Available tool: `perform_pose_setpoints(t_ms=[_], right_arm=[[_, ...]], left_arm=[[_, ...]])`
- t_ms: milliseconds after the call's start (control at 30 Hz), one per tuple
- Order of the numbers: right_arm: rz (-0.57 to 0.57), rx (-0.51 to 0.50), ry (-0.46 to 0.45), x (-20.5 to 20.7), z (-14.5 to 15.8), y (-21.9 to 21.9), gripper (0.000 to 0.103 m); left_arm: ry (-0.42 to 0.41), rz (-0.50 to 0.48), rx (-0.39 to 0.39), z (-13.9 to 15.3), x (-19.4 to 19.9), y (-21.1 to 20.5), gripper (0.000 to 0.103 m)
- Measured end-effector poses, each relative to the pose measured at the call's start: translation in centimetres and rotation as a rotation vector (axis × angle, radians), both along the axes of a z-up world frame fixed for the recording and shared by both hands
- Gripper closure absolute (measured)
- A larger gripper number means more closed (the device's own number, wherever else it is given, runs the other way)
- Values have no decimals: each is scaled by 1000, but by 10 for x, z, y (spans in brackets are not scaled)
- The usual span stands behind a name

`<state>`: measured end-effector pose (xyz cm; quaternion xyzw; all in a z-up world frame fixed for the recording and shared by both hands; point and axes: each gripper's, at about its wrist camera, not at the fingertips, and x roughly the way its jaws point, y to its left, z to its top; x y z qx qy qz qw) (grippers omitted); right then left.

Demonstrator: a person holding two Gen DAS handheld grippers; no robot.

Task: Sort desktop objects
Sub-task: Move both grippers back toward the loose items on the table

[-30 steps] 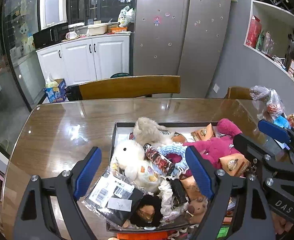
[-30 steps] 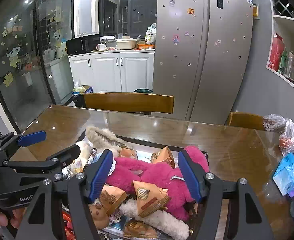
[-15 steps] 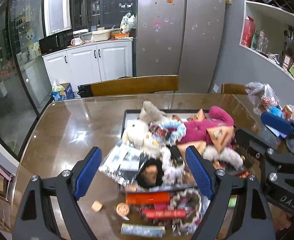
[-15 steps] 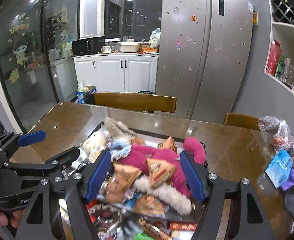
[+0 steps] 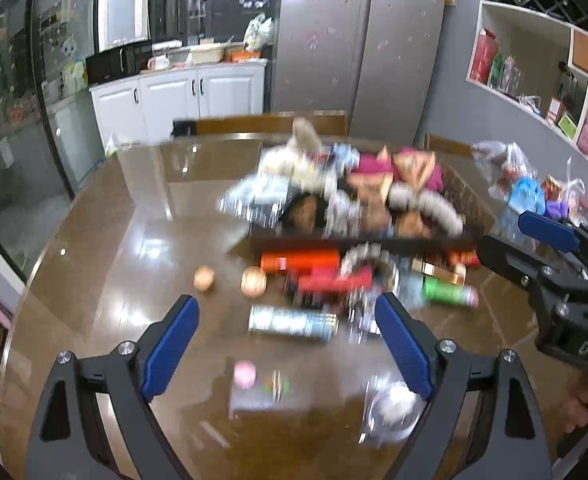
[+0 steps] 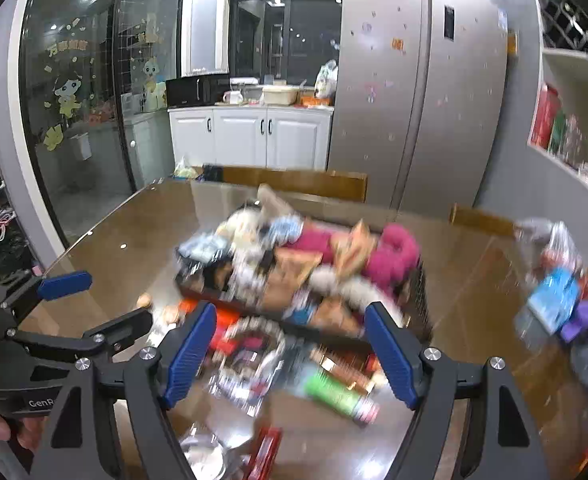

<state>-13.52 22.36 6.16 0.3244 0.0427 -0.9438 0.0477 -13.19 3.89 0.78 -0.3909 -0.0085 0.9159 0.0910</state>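
Nearest the lens, left gripper with blue pads spread wide and nothing between them, hovering over bare tabletop and small clutter; jaws just opened a touch further. Beside it, right gripper likewise apart and empty, jaws just widened noticeably, no pad pressing on anything. Compared with a second ago, both pulled well back from the tray: then looking straight down into the heap of toys, now looking at the near end of the table with loose items spread in front. Just ahead of the left pads, a silvery tube, blurred; beyond it two small round tan pieces, an orange-red box, a green tube lying on its side to the right. Farther on, the dark tray, heaped with plush: a magenta toy, pale fluffy ones, triangular snack packs on top. Motion blur over all of it, so fine labels unreadable. At the right edge of the table, bagged items, apart from the tray. Behind, a wooden chair back, white cabinets, a steel fridge. Judged from this: nothing gripped, sorting barely begun, retreat likely a repositioning toward the loose items near the table's front rather than the tray.
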Motion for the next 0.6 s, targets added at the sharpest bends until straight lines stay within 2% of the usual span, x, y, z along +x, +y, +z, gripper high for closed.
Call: perform_pose_setpoints(t_ms=[100, 233, 367, 600], right_arm=[[-2, 4, -46, 17, -24, -1, 24], [8, 18, -85, 36, -48, -5, 24], [34, -32, -109, 49, -62, -12, 24], [106, -8, -142, 51, -77, -49, 24]], left_arm=[[-29, -6, 3, -21, 17, -5, 12], [-35, -13, -33, -39, 31, -10, 12], [-37, -1, -46, -48, 39, -20, 12], [-51, 11, -48, -52, 40, -34, 12]])
